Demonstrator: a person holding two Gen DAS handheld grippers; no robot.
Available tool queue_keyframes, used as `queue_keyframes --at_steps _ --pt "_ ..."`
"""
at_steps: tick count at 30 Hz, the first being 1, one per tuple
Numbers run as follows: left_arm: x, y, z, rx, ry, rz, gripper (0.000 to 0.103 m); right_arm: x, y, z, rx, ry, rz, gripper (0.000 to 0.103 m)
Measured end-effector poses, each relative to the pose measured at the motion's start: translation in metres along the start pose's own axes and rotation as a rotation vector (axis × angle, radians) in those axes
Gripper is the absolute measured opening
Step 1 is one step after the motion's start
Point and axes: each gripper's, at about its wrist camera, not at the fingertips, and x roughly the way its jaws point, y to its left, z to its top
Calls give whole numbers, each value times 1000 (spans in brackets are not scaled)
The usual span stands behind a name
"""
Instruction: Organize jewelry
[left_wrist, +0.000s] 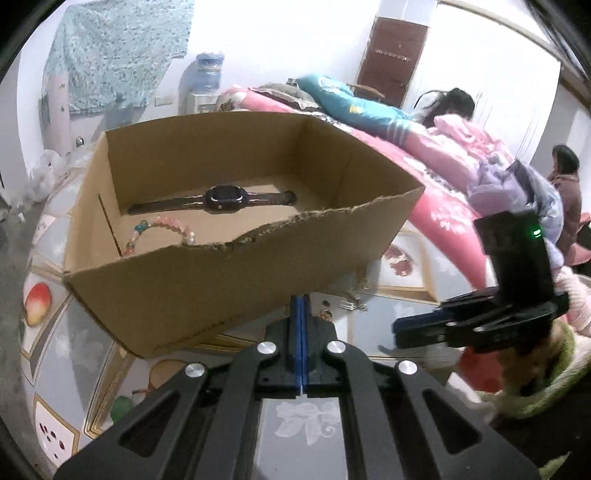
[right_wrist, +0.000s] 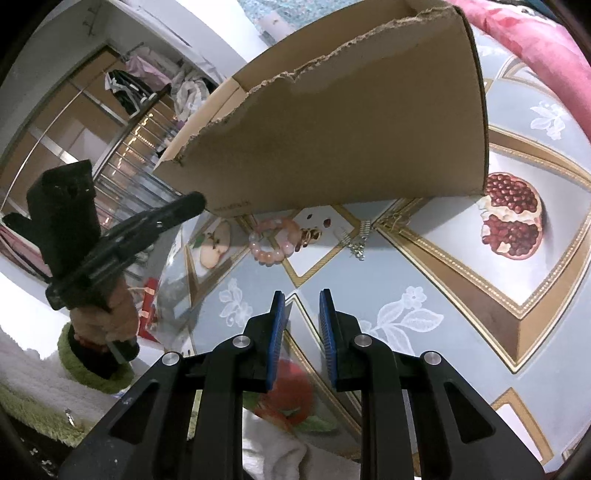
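Note:
A torn cardboard box (left_wrist: 192, 284) stands on the patterned table; it also shows in the right wrist view (right_wrist: 351, 140). Inside it lie a dark smartwatch (left_wrist: 223, 197) and a pink bead bracelet (left_wrist: 162, 230). On the table in front of the box lie another pink bead bracelet (right_wrist: 273, 240), a gold ring (right_wrist: 312, 234) and a silver chain piece (right_wrist: 356, 240). My left gripper (left_wrist: 300, 299) is shut and empty, just before the box's front wall. My right gripper (right_wrist: 303, 295) is open and empty, above the table, short of the loose jewelry.
The table (right_wrist: 461, 302) has a blue-grey cloth with fruit pictures. A bed with pink and teal bedding (left_wrist: 424, 147) lies behind, with two people (left_wrist: 565, 177) at the right. The right gripper (left_wrist: 480, 321) shows in the left view; the left gripper (right_wrist: 110, 236) shows in the right view.

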Motion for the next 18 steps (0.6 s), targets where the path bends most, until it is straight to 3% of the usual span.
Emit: queue_keyframes --at_steps 3,5,7,9,11,14,16,18 --pt "10 -11 -3 50 41 34 1 0 -3 1 1 7 5 21" --pt "19 -19 -7 95 79 40 10 -2 -4 2 -1 9 6 21" --pt "30 -30 -8 152 106 47 31 -4 -5 2 -1 8 6 21" --pt "42 -40 -11 205 135 68 38 -6 -6 1 3 4 5 21" --pt "58 -49 -15 271 187 115 38 -9 -8 0 14 0 6 21" --pt "70 -49 -20 285 224 144 37 -12 -11 -3 24 -5 6 21" --pt "71 -48 -21 269 227 134 14 -14 -12 -4 27 -10 8 21" --pt "70 -47 -20 262 236 128 10 -16 -15 -4 31 -16 15 21"
